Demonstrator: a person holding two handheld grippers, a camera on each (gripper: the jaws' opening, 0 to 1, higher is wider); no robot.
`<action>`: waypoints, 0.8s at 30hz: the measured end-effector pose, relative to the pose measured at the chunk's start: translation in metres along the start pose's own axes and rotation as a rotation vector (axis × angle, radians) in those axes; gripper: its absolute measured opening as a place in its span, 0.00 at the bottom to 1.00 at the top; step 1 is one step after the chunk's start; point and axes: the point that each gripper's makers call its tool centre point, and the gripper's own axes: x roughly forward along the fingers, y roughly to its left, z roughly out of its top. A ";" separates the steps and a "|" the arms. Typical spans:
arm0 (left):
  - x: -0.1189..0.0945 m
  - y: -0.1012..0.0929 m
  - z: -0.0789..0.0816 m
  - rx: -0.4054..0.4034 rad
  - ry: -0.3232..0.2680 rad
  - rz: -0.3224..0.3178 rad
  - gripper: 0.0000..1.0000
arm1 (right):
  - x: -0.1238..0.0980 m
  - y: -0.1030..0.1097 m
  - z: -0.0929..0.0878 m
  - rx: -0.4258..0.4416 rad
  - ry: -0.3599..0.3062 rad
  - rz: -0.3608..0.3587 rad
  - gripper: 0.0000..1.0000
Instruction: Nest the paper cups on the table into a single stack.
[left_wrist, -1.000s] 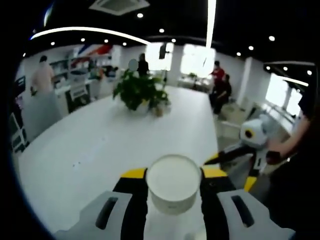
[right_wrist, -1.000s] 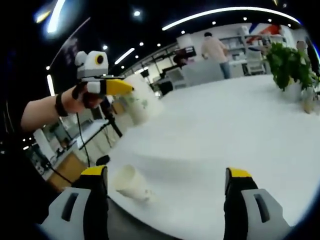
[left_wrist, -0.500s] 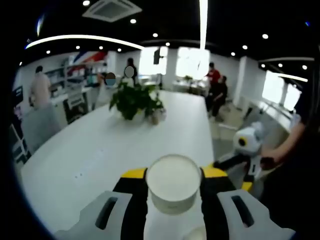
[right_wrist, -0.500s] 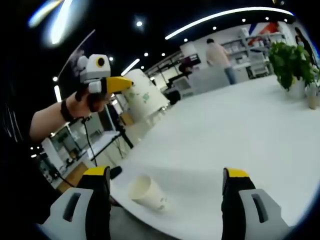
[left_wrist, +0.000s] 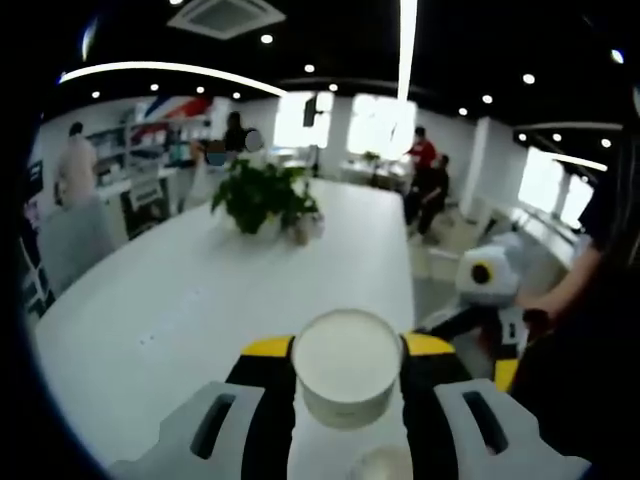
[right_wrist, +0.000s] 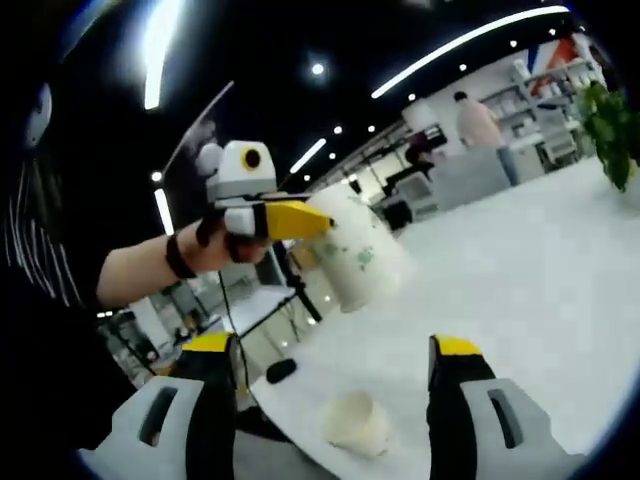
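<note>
Held cup (left_wrist: 346, 365): you have it clamped between the jaws of your left tool (left_wrist: 346, 352), mouth facing the camera, lifted clear of the surface (left_wrist: 200, 300). In the right gripper view the same cup (right_wrist: 357, 258) hangs tilted, base away from the tool, pinched near the rim by the yellow tips. Gripping at the rim leaves the tapered body free, which judging by the task is what lets it drop into another cup.

Second cup (right_wrist: 358, 424): lies on its side at the near edge of the surface (right_wrist: 540, 260), between the jaws of your right tool (right_wrist: 335, 352) but not touched by them. That tool stands wide open, holding nothing, seemingly lined up to take this cup. A pale round rim at the bottom of the left gripper view (left_wrist: 380, 465) may be the same cup; too blurred to be sure.

Judgement: nesting not begun; the lying cup probably needs standing or steadying before the held one can go in.

Farther off: potted plant (left_wrist: 262, 195) mid-surface, well apart from both cups. People (left_wrist: 428, 180) stand and sit at the far end of the room.
</note>
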 end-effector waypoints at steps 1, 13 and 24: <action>0.000 -0.001 -0.001 -0.006 0.000 -0.004 0.39 | 0.002 0.002 -0.002 0.002 0.007 0.010 0.75; 0.004 -0.017 -0.014 -0.028 0.009 -0.053 0.39 | 0.004 0.014 0.007 0.059 -0.058 0.104 0.61; -0.002 -0.022 -0.017 -0.032 -0.010 -0.077 0.39 | -0.004 0.012 0.023 0.165 -0.152 0.147 0.53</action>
